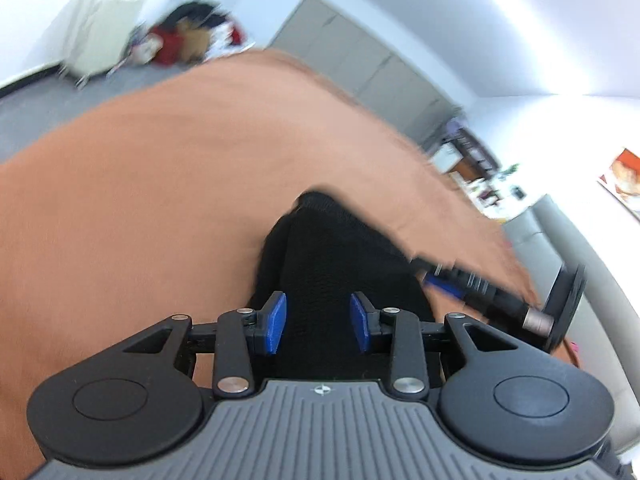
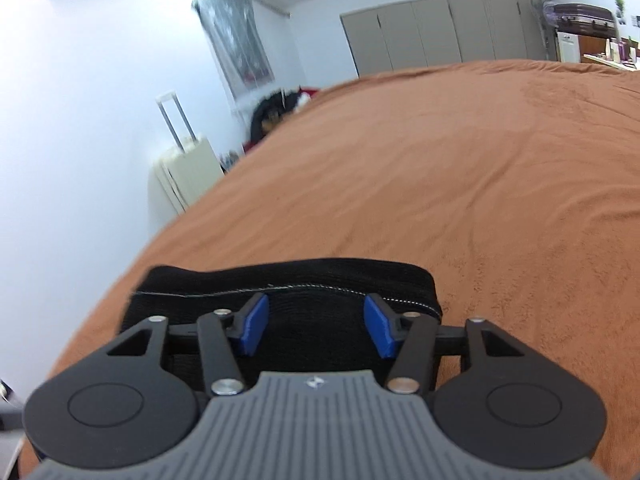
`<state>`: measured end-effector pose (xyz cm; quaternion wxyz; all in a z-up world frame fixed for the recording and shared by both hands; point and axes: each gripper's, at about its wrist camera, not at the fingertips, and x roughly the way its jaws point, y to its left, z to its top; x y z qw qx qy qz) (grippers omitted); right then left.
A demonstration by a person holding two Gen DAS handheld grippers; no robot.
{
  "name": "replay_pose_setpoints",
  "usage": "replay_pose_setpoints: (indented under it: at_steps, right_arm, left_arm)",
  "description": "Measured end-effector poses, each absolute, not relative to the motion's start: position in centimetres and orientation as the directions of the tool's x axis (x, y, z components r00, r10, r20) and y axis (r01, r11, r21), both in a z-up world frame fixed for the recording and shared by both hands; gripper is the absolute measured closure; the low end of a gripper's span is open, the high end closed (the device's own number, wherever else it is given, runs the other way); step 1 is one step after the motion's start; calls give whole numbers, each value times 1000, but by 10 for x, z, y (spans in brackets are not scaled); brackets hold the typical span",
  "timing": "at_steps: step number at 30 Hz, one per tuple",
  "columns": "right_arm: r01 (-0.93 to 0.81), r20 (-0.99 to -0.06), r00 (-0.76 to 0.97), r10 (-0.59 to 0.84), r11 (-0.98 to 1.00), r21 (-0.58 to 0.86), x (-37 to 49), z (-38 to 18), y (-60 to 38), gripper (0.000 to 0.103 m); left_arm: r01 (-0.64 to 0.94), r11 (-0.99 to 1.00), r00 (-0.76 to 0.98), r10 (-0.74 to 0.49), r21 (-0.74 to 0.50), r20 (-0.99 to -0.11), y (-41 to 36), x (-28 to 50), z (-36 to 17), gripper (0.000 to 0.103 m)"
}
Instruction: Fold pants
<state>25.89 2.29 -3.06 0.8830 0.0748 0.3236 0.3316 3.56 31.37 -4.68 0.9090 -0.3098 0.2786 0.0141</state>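
Black pants (image 2: 280, 300) lie folded on the orange bedspread (image 2: 460, 180). The right gripper (image 2: 316, 326) hovers over them, fingers spread and empty. The left gripper (image 1: 318, 322) is likewise spread, with the pants (image 1: 332, 248) at its 12 o'clock.

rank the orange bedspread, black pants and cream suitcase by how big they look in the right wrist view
1. orange bedspread
2. black pants, enlarged by nearness to the camera
3. cream suitcase, farther off, so true size is unsure

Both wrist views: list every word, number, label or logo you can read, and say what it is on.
No readable words or numbers in either view.
Left gripper: small white emblem on the grey ribbed body, no letters.
Right gripper: same emblem, no letters.
Poster on the wall: too blurred to read.
Black pants: a white stitch line only, no label.
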Motion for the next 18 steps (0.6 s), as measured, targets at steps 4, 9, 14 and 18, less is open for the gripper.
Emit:
replay_pose_setpoints:
  at_steps: [4,9,14,18]
  right_arm:
    - [-534,-474,615,629,776,336,230,-22,0,54]
    - [-528,-450,652,610,791,308,194,-29,-16,54]
    - [-547,-449,662,600,796,257,166,-44,-16,56]
    - [-564,-474,633,612,784,260,147,-62,-20,58]
  left_arm:
    - [-84,867,853,-193,-492,-485,294,77,-29,64]
    - [-45,957,832,-122,-285,-541,256,132,-35,56]
    - [-146,970,785,-7,-196,-620,251,157,-68,61]
    - [-182,959,767,-1,-218,-641,257,153,-75,71]
